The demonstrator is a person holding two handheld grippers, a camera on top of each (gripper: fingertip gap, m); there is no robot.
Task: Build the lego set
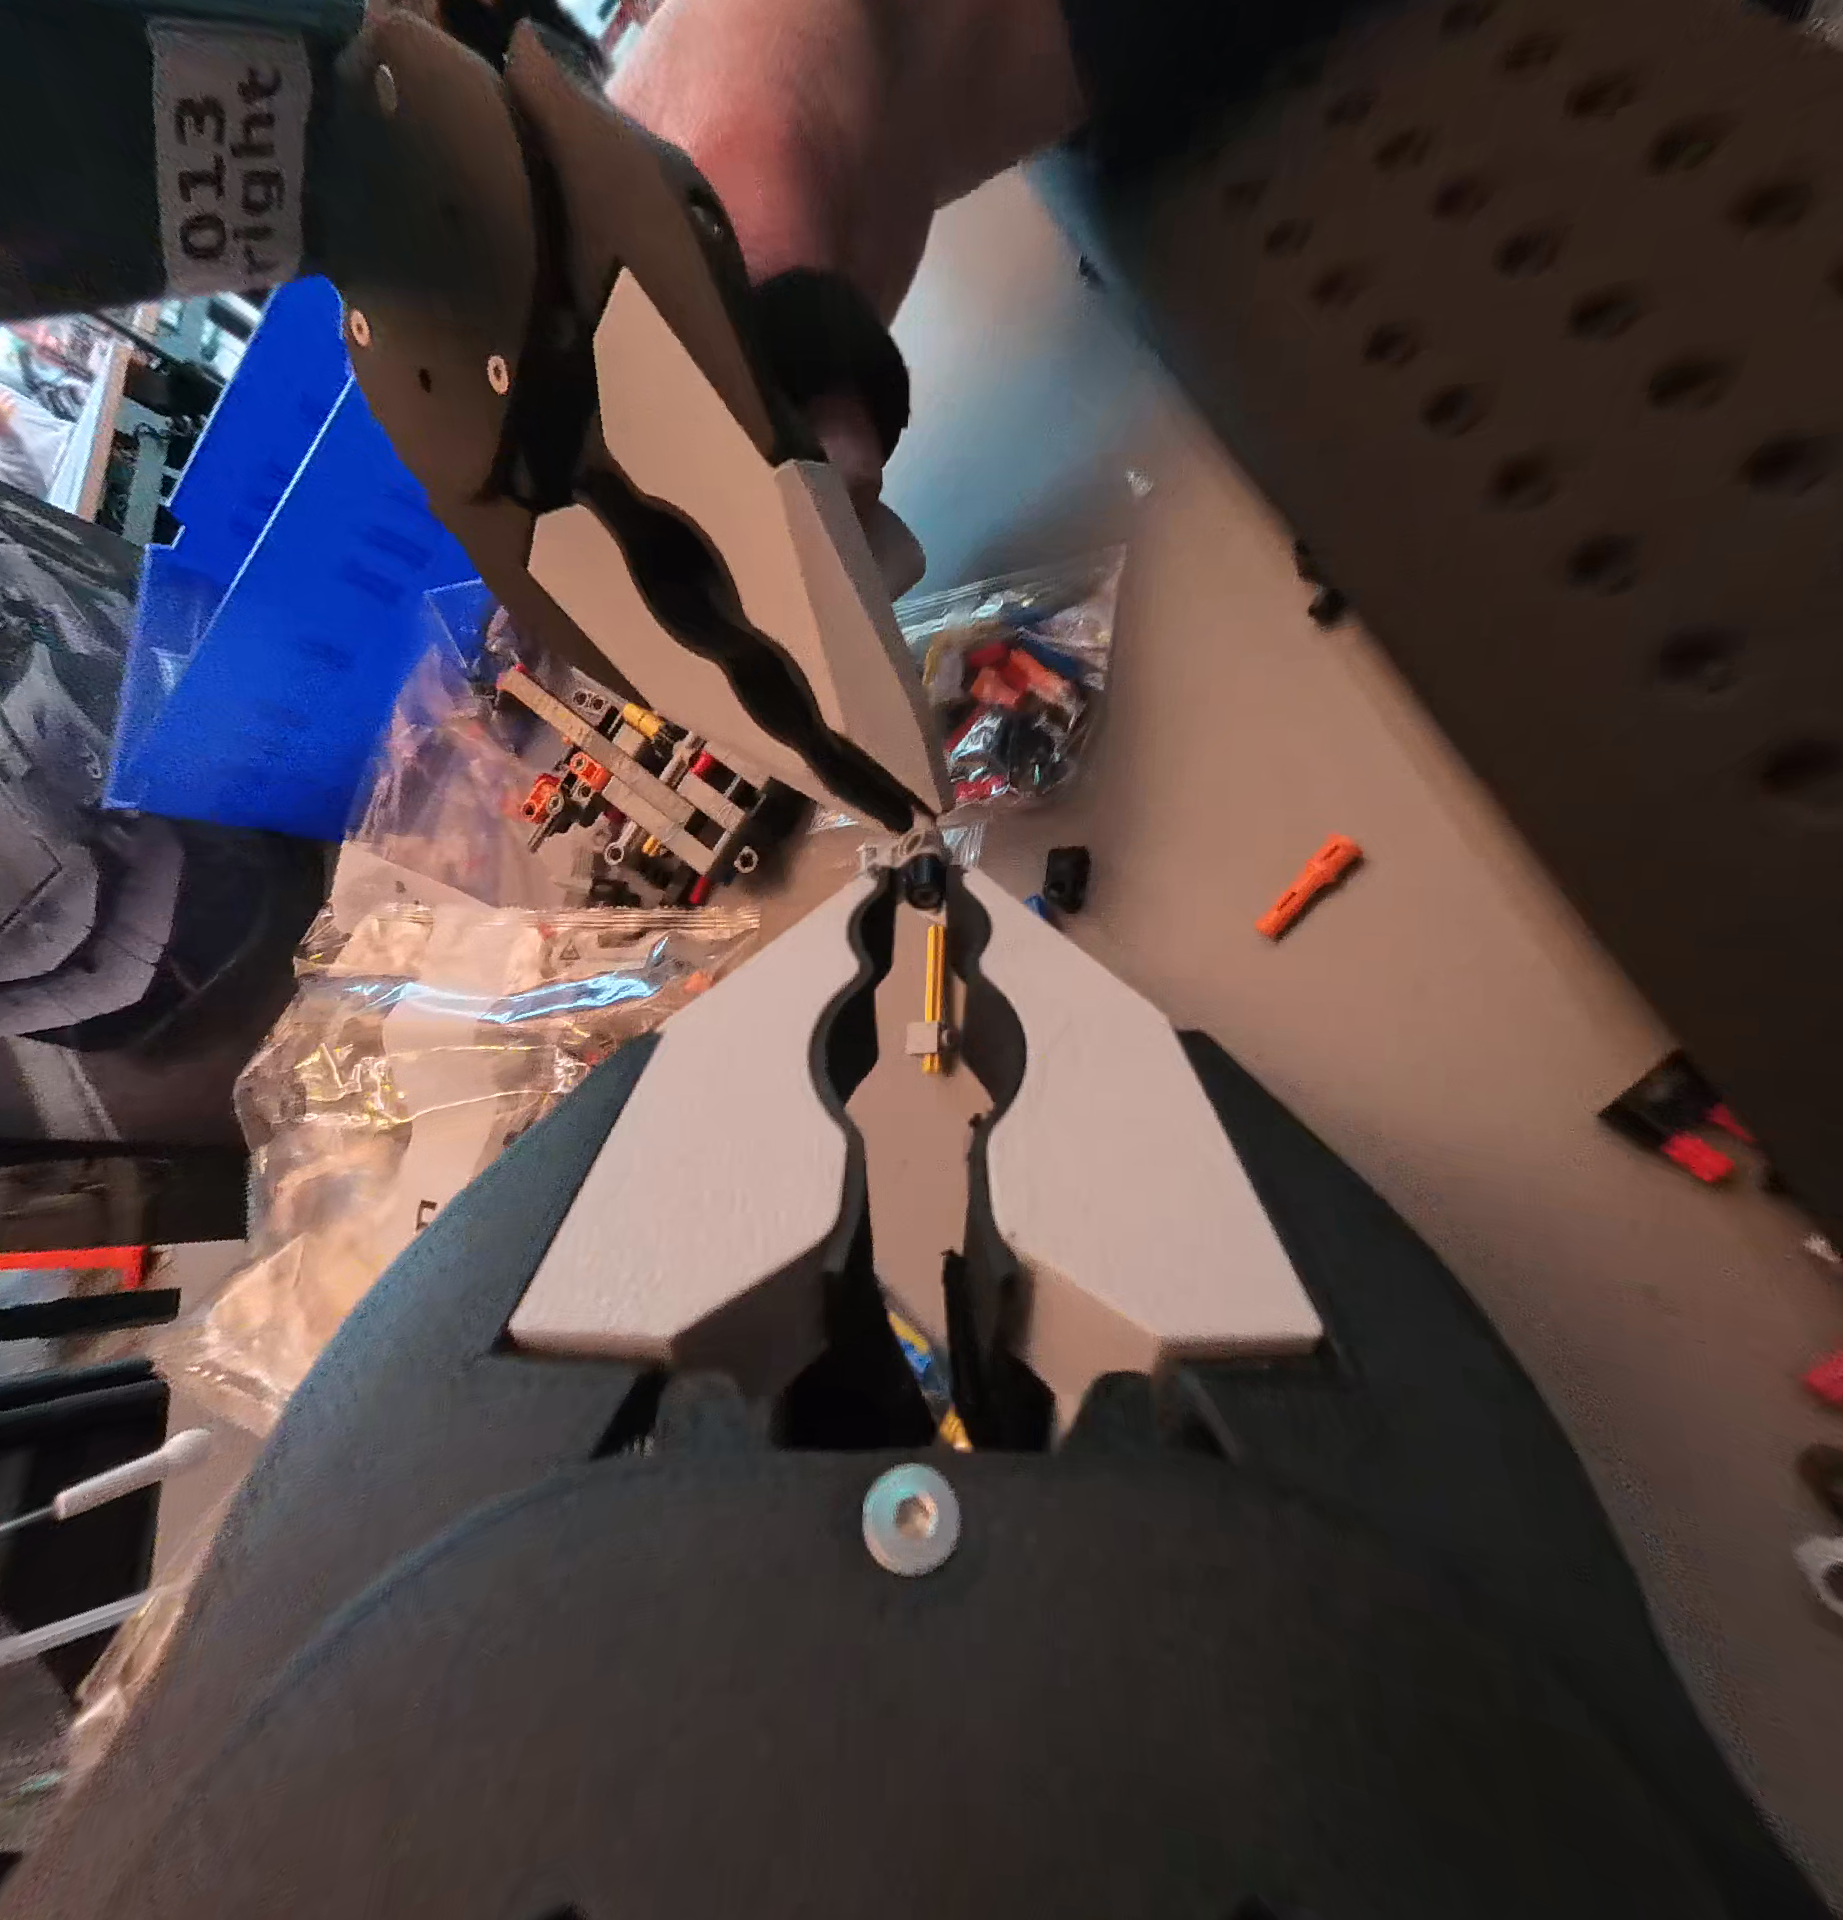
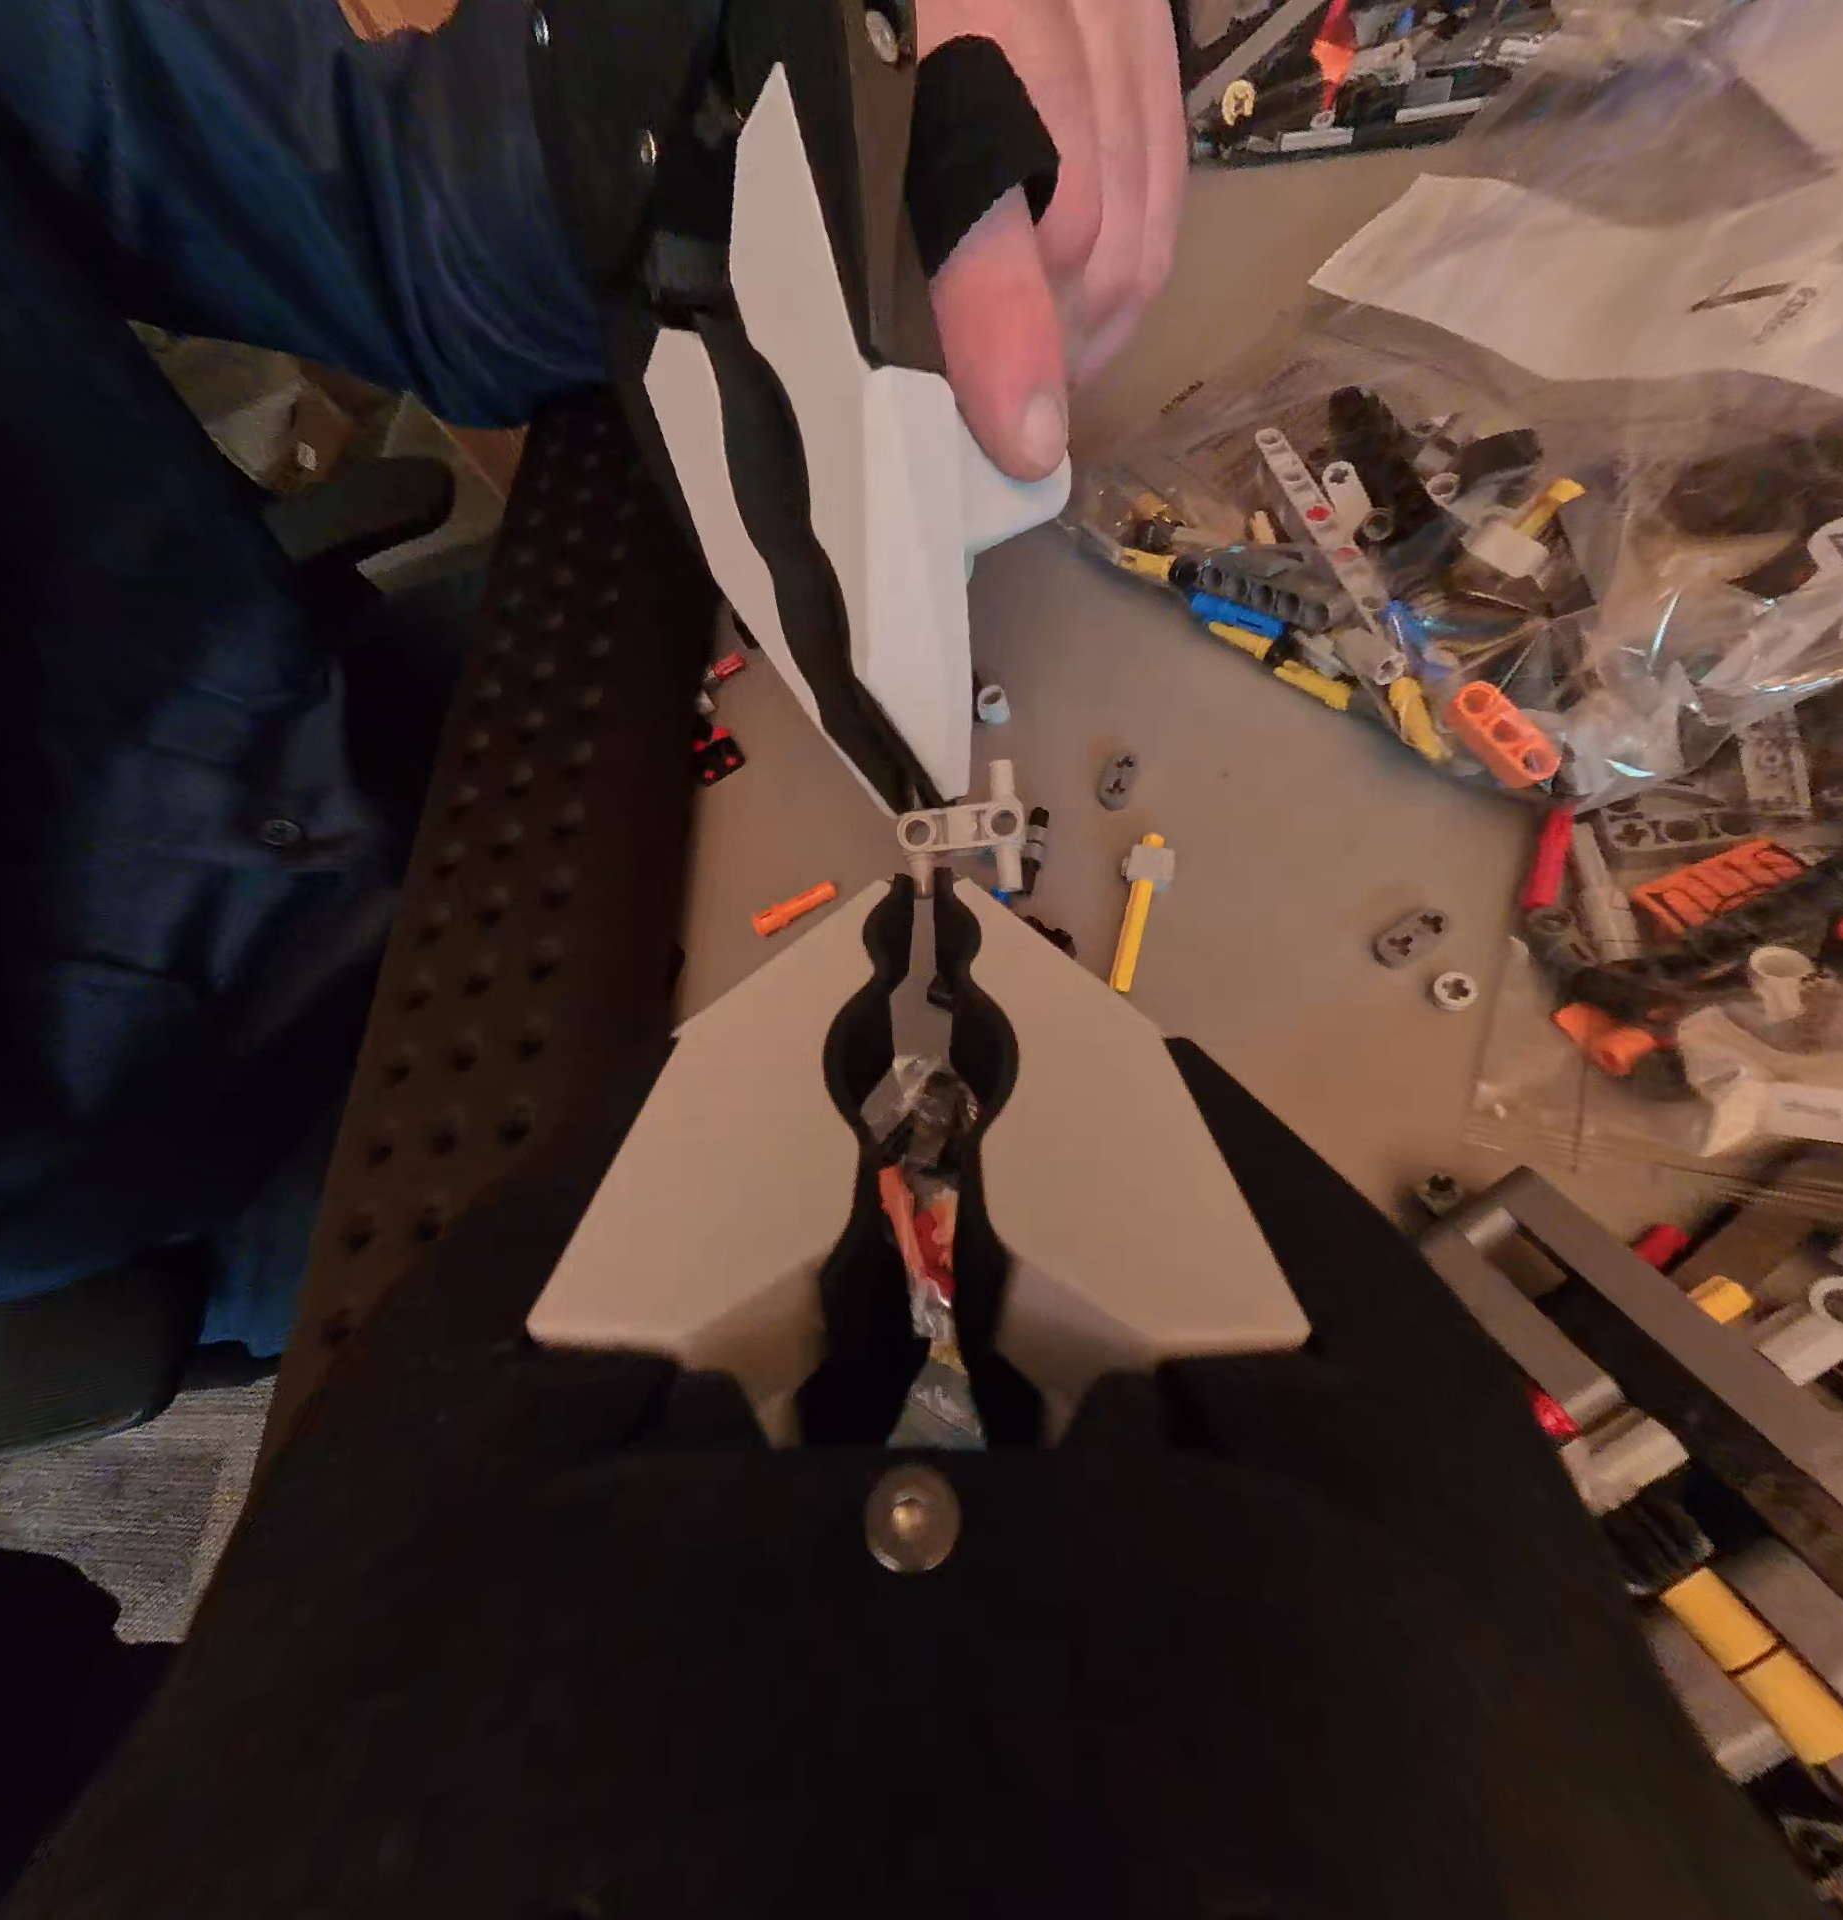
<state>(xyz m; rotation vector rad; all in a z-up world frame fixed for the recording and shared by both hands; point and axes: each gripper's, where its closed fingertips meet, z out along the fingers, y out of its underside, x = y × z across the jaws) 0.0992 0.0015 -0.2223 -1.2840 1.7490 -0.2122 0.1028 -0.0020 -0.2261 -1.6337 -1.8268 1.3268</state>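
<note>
Grey tabletop (image 2: 1260,831) (parts bags (image 2: 1468,582) strewn), both grippers' fingers pinching one grey connector (image 2: 961,828).

L tool (image 1: 917,883) and R tool (image 2: 925,883) meet tip to tip, both w/ fingers nearly together, each pinching a small part. A bare hand (image 2: 1052,208) grips the L tool's far end.

Light grey connector piece (image 2: 958,828), orange pin (image 2: 792,908), yellow axle (image 2: 1135,930), blue bin (image 1: 273,582).
</note>
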